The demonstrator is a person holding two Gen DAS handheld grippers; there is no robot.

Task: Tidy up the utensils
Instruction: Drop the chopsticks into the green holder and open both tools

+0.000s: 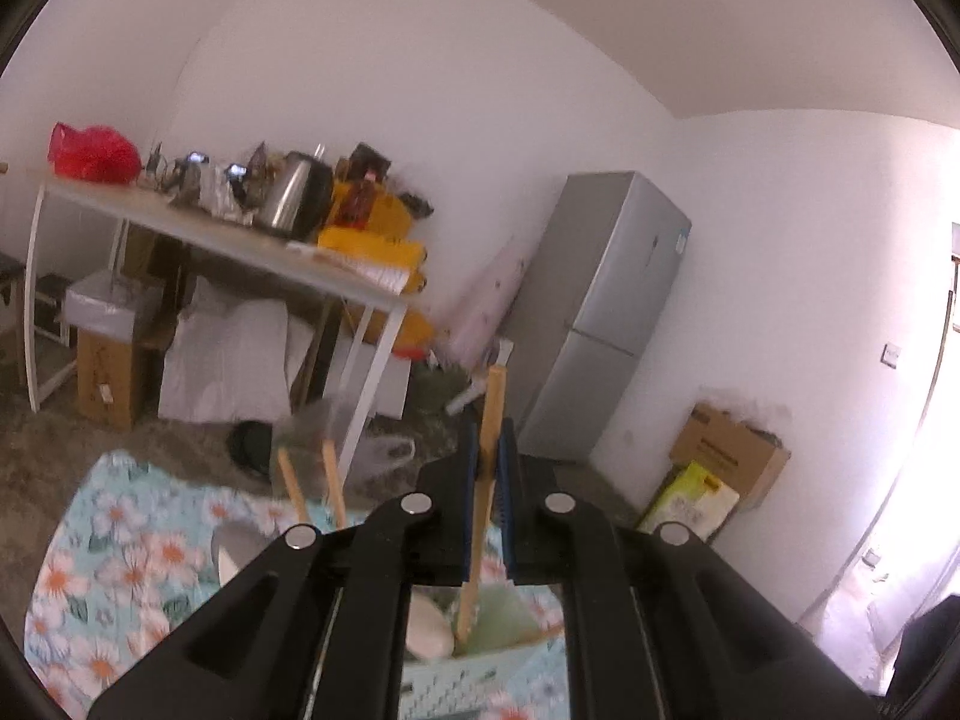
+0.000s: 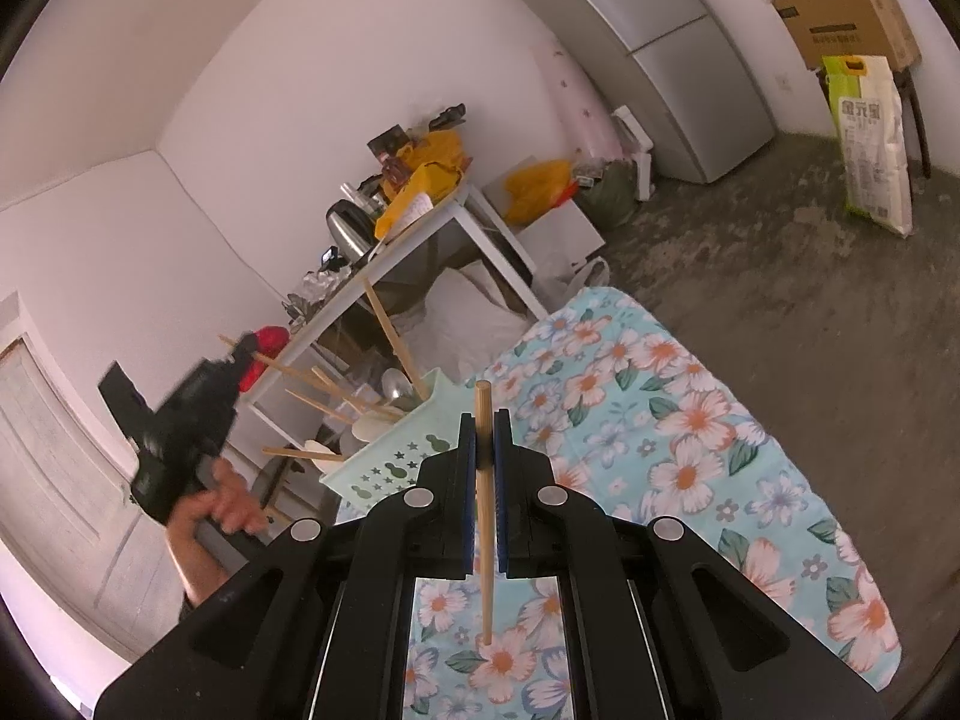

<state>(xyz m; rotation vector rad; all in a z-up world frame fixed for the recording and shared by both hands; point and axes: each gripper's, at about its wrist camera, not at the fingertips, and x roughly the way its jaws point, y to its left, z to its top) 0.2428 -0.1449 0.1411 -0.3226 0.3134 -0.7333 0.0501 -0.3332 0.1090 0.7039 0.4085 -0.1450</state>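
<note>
My left gripper (image 1: pixel 487 450) is shut on a thin wooden stick (image 1: pixel 493 402) that runs upright between its blue pads. The stick's lower end reaches down into a mint green basket (image 1: pixel 480 672) below. Other wooden handles (image 1: pixel 333 480) and a metal spoon (image 1: pixel 234 546) show to the left. My right gripper (image 2: pixel 485 438) is shut on a wooden chopstick (image 2: pixel 482 402) over the floral cloth (image 2: pixel 660 420). In the right wrist view, the basket (image 2: pixel 384 468) holds several wooden utensils and a spoon. The left gripper (image 2: pixel 243 351), blurred and held by a hand (image 2: pixel 222 504), is beside it.
A white table (image 1: pixel 240 246) across the room carries a kettle (image 1: pixel 294 192), a red bag and yellow bags, with boxes and sacks under it. A grey fridge (image 1: pixel 606 312) stands at the wall. A cardboard box (image 1: pixel 726 450) and a sack (image 2: pixel 870 138) sit on the floor.
</note>
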